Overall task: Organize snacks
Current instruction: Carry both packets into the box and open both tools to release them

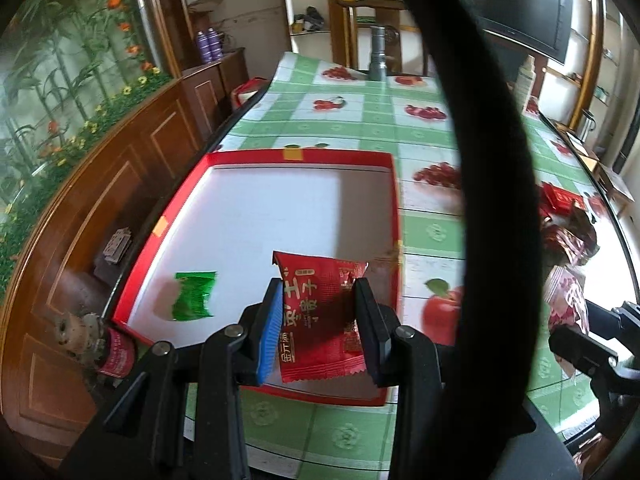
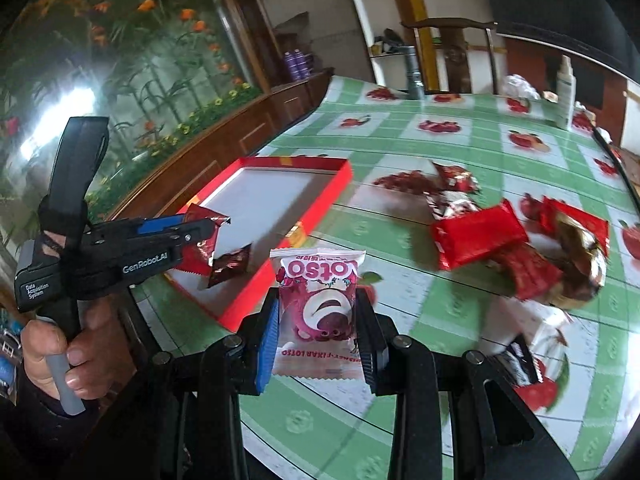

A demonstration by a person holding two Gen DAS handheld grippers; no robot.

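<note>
Currently my left tongs (image 1: 320,316) clamp a red snack packet (image 1: 320,320) above the red tray (image 1: 298,155); right tongs (image 2: 316,340) clamp a pink Lotso packet (image 2: 318,312) beside it. Slack wrappers may slip short onto the desk (image 2: 460,144).

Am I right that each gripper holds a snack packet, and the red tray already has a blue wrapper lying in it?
Nearly. The wrapper lying in the red tray is green, not blue; the left wrist view shows it. The left gripper does hold a red packet, and the right gripper a pink packet.

left gripper (image 1: 318,300) jaws pinching red snack packet (image 1: 320,320) over red tray (image 1: 296,156) — green packet (image 1: 194,296) inside
</note>
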